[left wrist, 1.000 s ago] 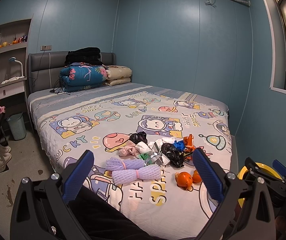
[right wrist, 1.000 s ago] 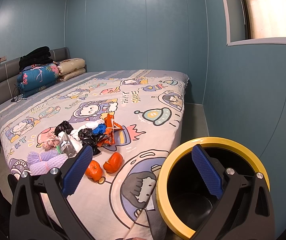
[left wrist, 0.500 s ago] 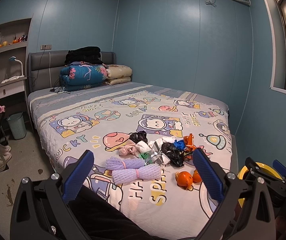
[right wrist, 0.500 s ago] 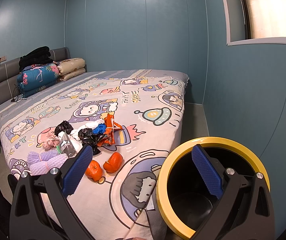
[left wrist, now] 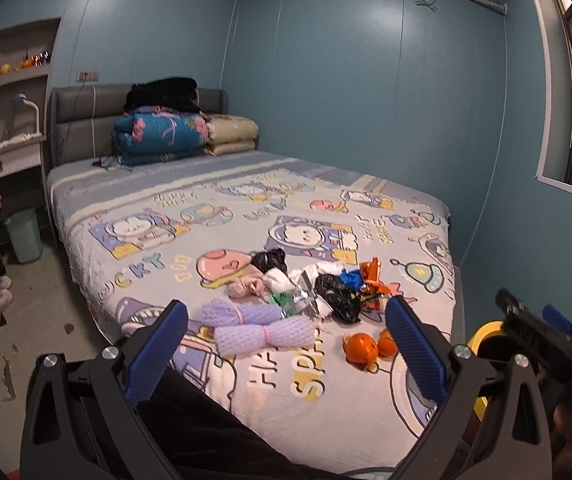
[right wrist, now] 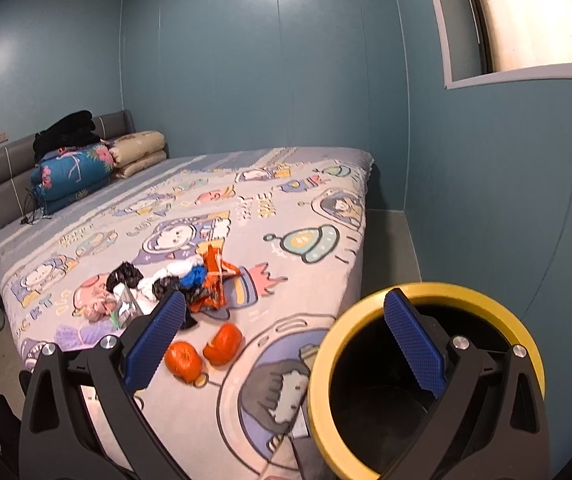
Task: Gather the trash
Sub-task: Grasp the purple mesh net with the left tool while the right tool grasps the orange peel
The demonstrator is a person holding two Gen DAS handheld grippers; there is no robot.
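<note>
Left gripper (left wrist: 286,344): jaws released, spread wide, nothing between them, held above the near edge of the bed (left wrist: 386,408). Right gripper (right wrist: 283,338): jaws likewise released and holding nothing; its right finger stands over the mouth of a yellow-rimmed bin (right wrist: 326,364) just beside the bed's foot corner.

Trash lies in a loose cluster on the cartoon-print bedspread, ahead of both grippers. Nearest the left gripper: two purple foam nets (left wrist: 263,332), each tied at the middle, side by side. To their right, two orange peel pieces (right wrist: 201,354), near each other. Farther in: a crumpled black bag (left wrist: 336,294), a blue scrap (left wrist: 352,279), an orange wrapper (right wrist: 213,280), white crumpled paper (left wrist: 277,280), a pink wad (left wrist: 245,286), a second black bag (left wrist: 269,260), and a silver-green wrapper (left wrist: 292,302). These pieces touch or overlap.

Folded quilts (left wrist: 165,136) are stacked at the headboard. A pale green basket (left wrist: 25,234) stands on the floor beside the bed.
</note>
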